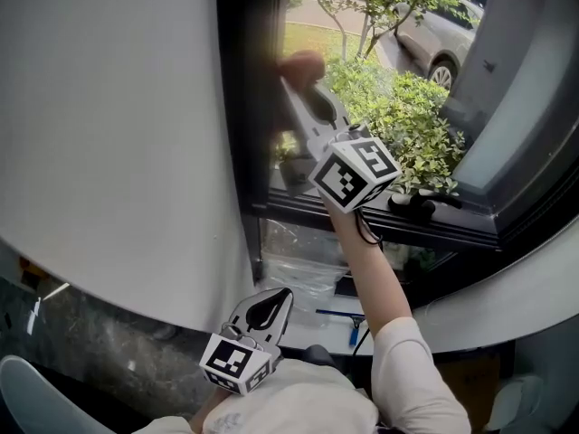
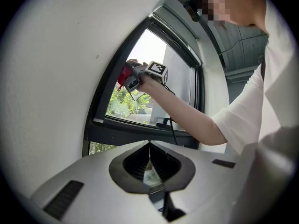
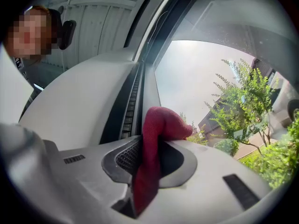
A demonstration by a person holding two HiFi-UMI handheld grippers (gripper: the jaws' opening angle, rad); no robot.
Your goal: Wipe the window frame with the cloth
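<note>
A red cloth (image 1: pixel 303 63) is bunched against the dark vertical window frame (image 1: pixel 244 98), high on the pane's left side. My right gripper (image 1: pixel 296 84) is shut on it, arm stretched upward. In the right gripper view the cloth (image 3: pixel 156 125) is clamped between the jaws and hangs down over them, with the frame's ribbed edge (image 3: pixel 133 97) just ahead. My left gripper (image 1: pixel 280 297) rests low near the person's body, shut with nothing in it. In the left gripper view its jaws meet at the tips (image 2: pixel 149 146), and the right gripper (image 2: pixel 135 76) with the cloth (image 2: pixel 122 78) shows far up at the frame.
A white curved wall (image 1: pixel 118 134) lies left of the frame. A black window handle (image 1: pixel 421 204) sits on the lower sill (image 1: pixel 470 229). Below it are clear plastic sheeting (image 1: pixel 298 260) and a blue-handled tool (image 1: pixel 351 322). Shrubs (image 1: pixel 398 116) and a car (image 1: pixel 443 34) are outside.
</note>
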